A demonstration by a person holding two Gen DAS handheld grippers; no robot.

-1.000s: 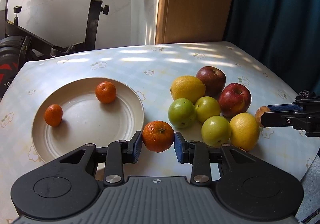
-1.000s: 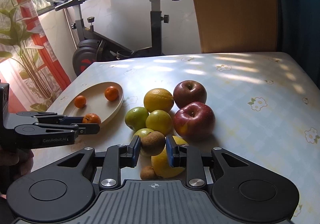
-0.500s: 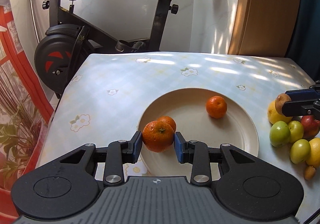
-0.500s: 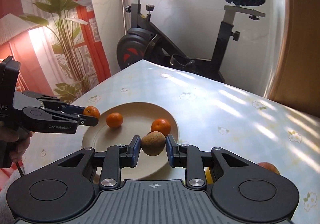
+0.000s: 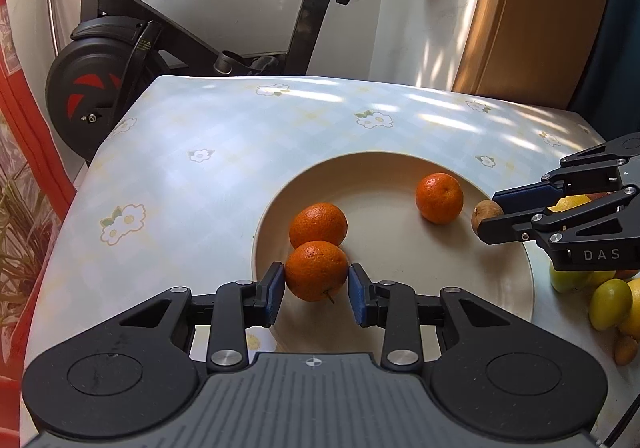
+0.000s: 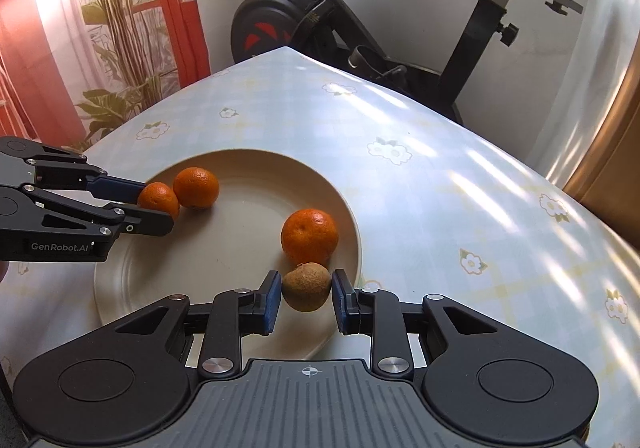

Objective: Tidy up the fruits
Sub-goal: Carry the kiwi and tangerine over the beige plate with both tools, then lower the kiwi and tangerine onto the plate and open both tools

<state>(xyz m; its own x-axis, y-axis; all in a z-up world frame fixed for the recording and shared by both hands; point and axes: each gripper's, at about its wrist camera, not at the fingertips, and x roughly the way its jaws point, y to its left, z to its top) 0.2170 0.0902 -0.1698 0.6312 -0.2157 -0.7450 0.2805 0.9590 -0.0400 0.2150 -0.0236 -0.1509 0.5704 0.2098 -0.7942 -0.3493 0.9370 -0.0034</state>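
1. Both tongs have swung away from the fruit pile and now hang over the plate [image 5: 516,312], each with its fruit.
2. Left tongs [image 5: 316,288] pinch a mandarin [image 5: 316,271] between the blue pads, above the plate's near-left rim and just in front of a second mandarin [image 5: 318,225] lying in the plate; whether the two touch cannot be told.
3. Right tongs [image 6: 304,297] pinch a brown kiwi [image 6: 306,287], held over the plate's right rim, just beside a third mandarin [image 6: 309,235] resting in the plate.
4. From the left wrist view the right tongs reach in from the right edge, the kiwi at their tips near that third mandarin.
5. Green and yellow fruits [image 5: 610,304] lie on the counter [image 5: 200,184] past the plate's right side, partly hidden.
6. An exercise bike [image 6: 304,20] stands beyond the counter's far edge, a plant [image 6: 112,32] and red curtain to its left.
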